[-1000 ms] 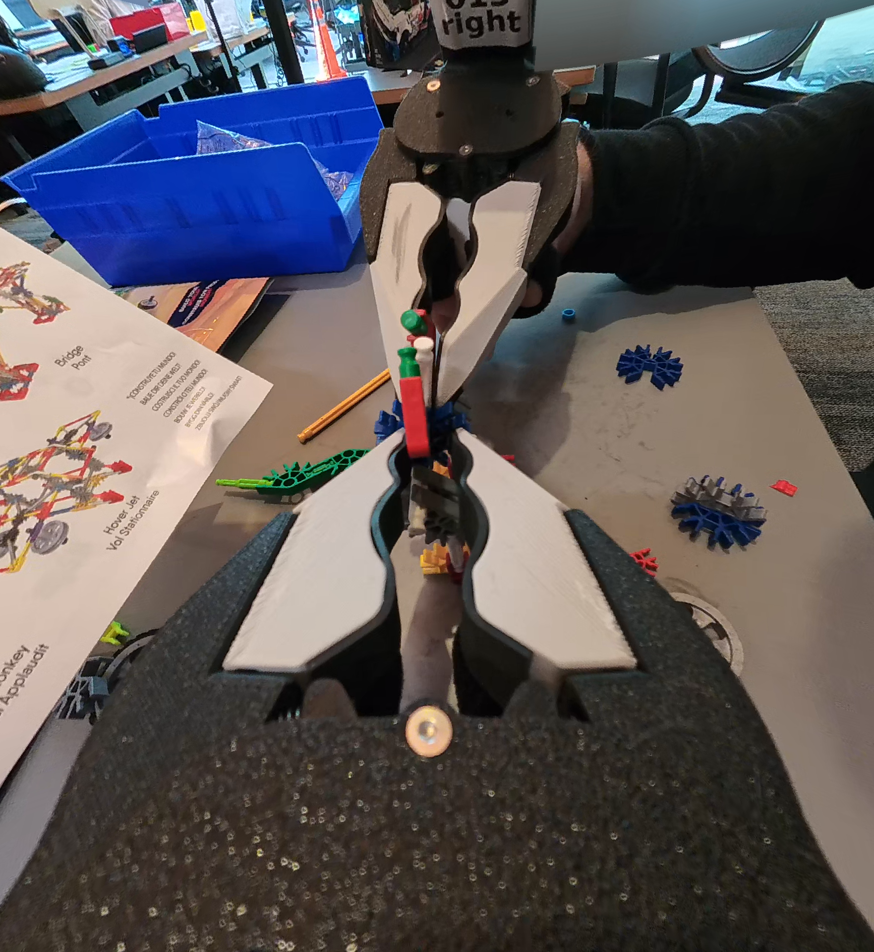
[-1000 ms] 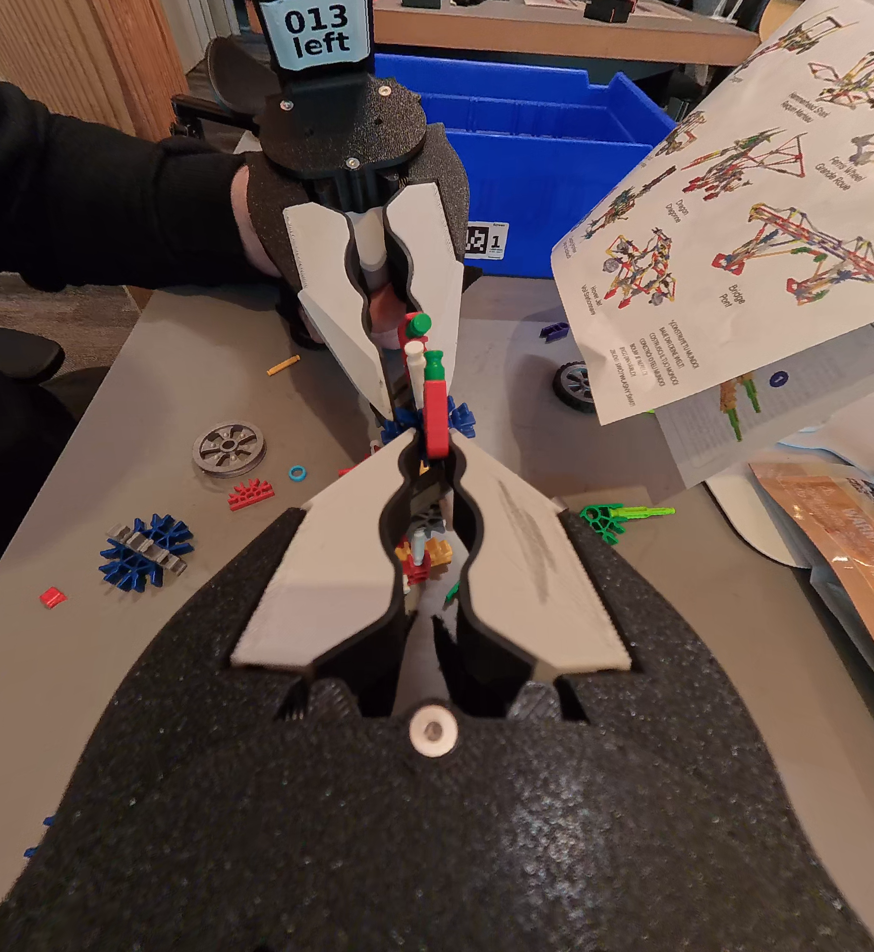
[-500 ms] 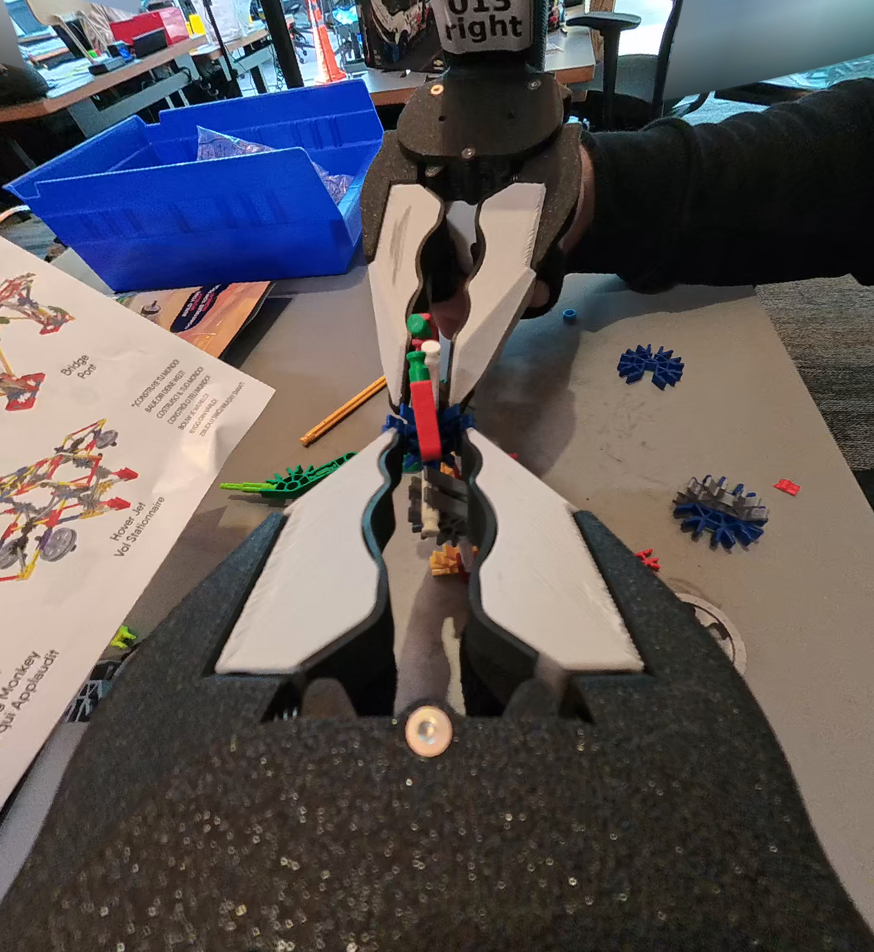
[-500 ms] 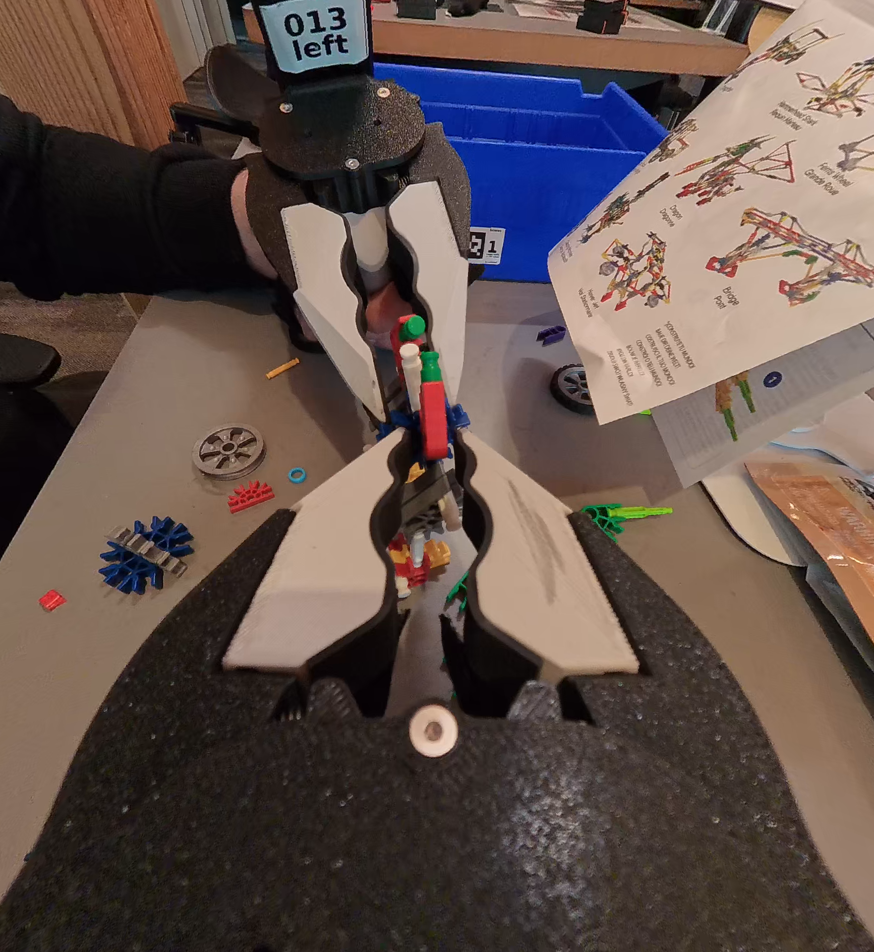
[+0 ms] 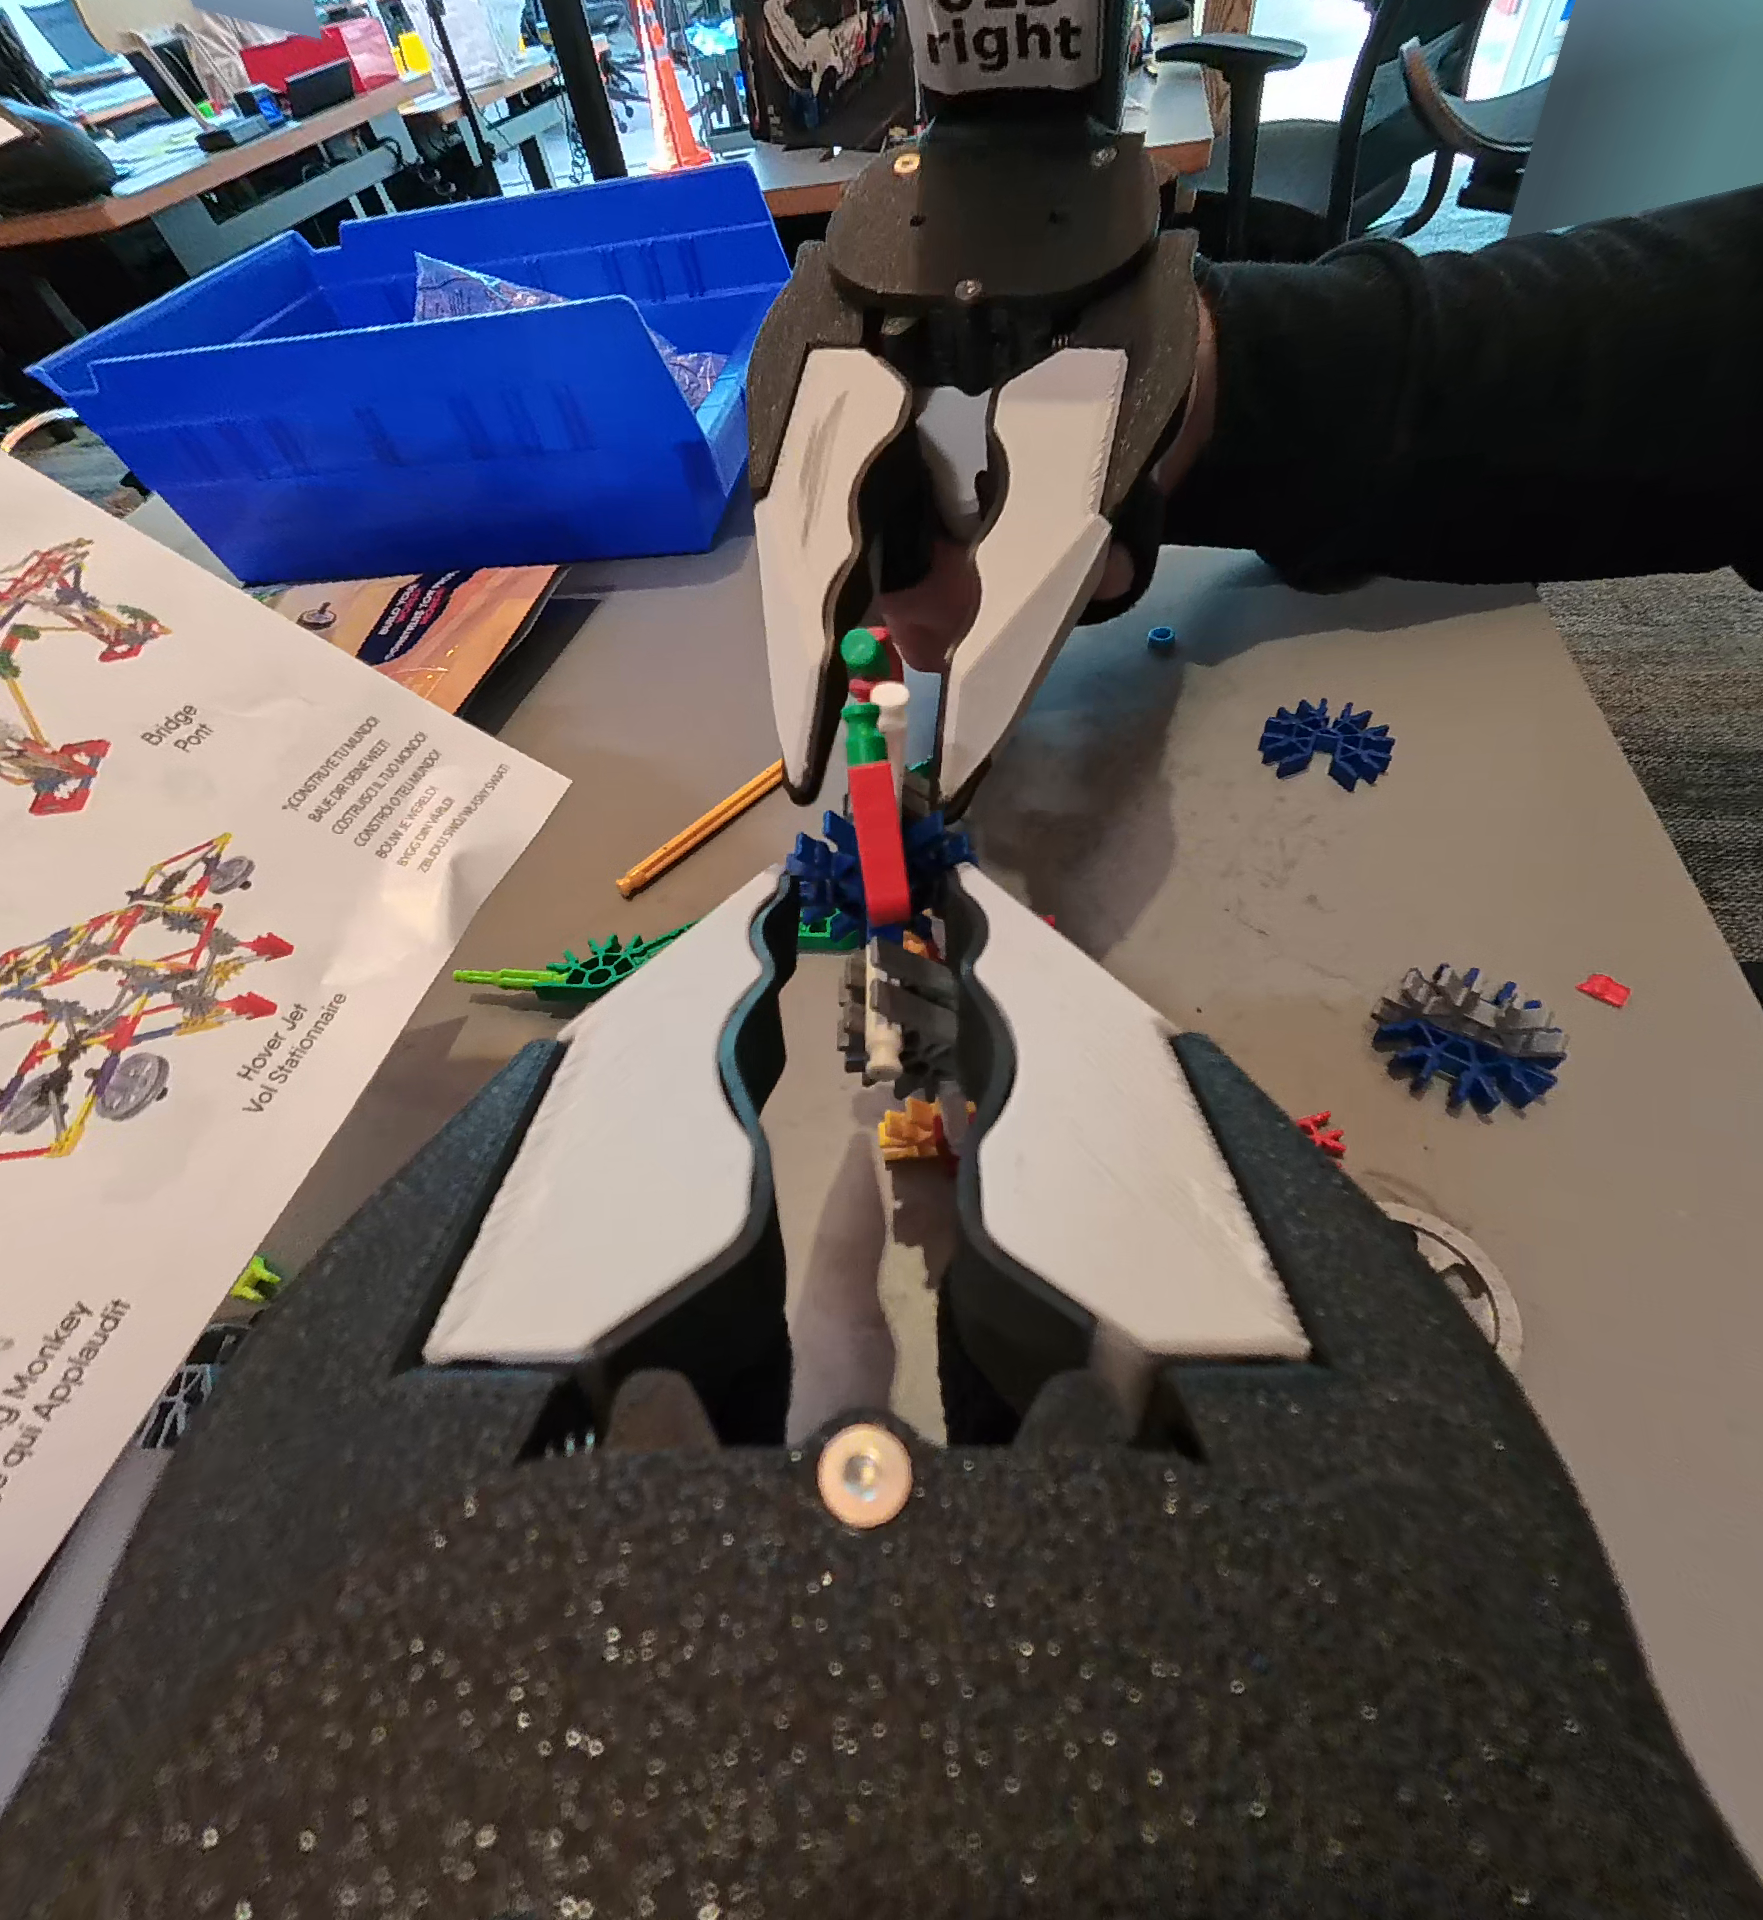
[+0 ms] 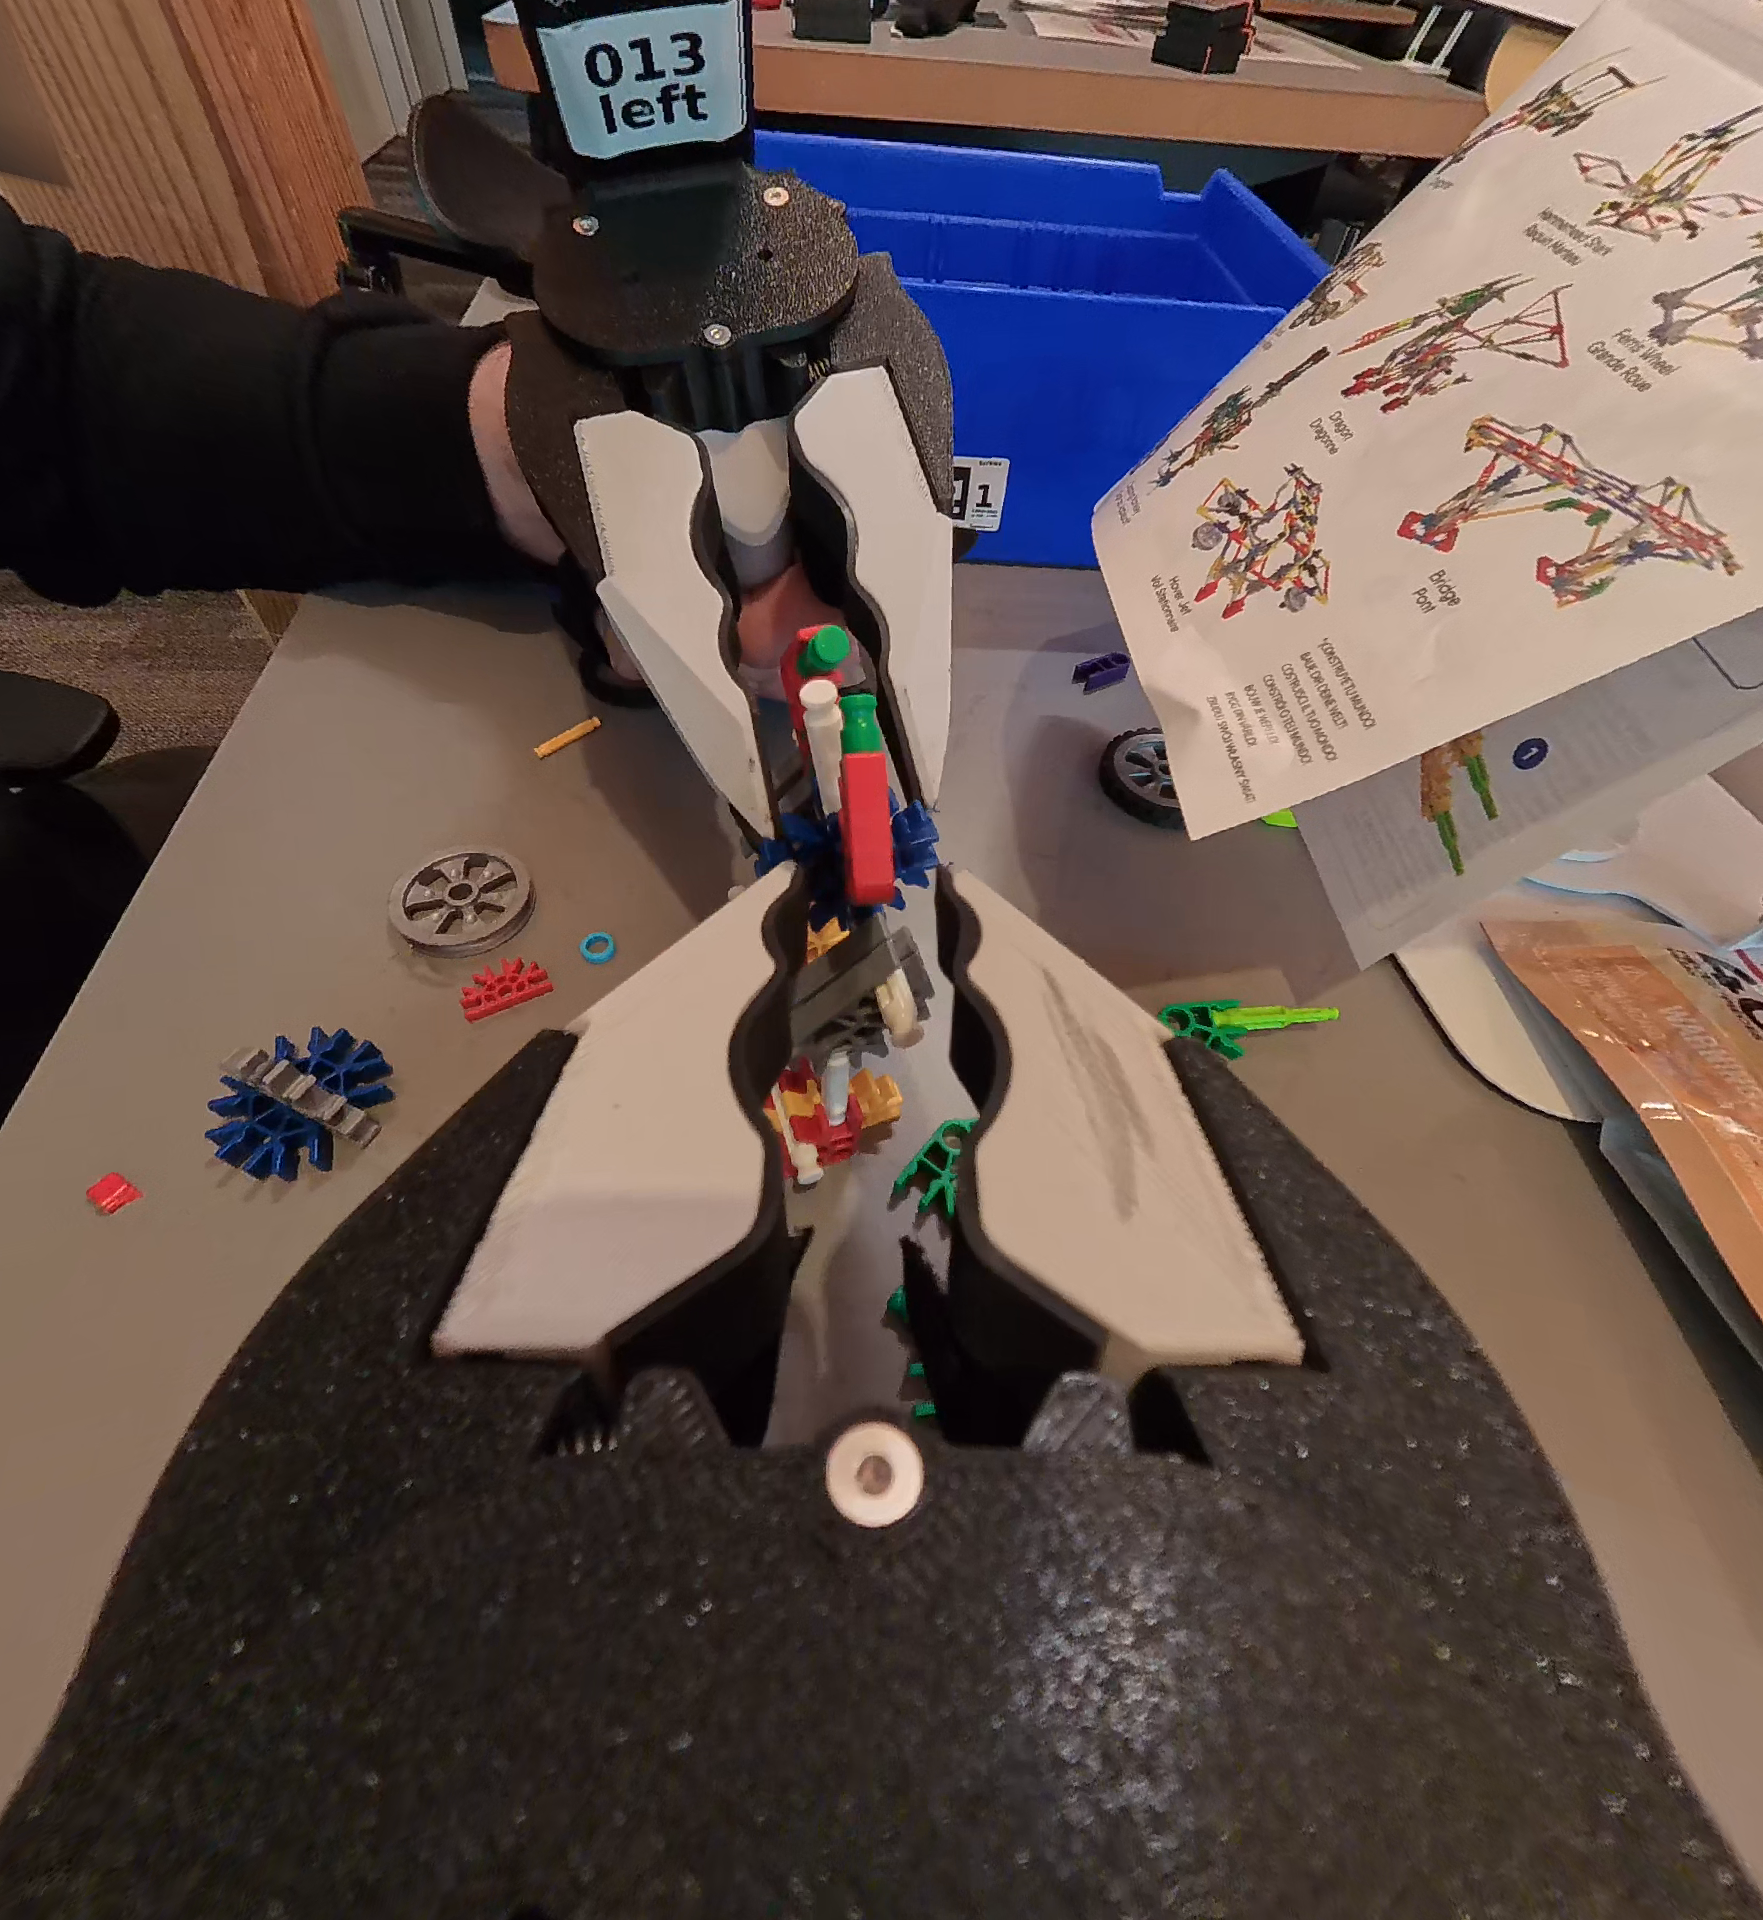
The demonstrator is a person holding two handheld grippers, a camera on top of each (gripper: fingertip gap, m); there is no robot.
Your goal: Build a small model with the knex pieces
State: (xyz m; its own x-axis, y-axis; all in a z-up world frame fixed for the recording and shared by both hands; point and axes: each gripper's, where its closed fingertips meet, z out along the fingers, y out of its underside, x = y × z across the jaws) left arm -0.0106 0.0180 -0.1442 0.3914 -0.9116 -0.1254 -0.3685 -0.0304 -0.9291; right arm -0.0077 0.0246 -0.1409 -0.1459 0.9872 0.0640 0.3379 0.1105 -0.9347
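Two grippers meet tip to tip over the grey table [image 5: 1272,852], sharing one small toy assembly [image 5: 882,883] of rods and connectors. The left gripper [image 5: 872,894] and the right gripper [image 6: 861,883] each stand narrowly parted around it, apparently pinching opposite ends to steady it. Beyond the left gripper's tips sits a blue bin [image 5: 420,436]; to its right lies a blue-and-grey connector [image 5: 1469,1039].

Each wrist view shows a pale printed label [image 5: 1002,42] at twelve o'clock, atop the opposite gripper. The right wrist view shows a captioned instruction sheet [image 6: 1500,436] at two o'clock, a small sticker [image 6: 981,497] on the blue bin [image 6: 1064,395], and a printed orange packet [image 6: 1687,1060] at four o'clock.
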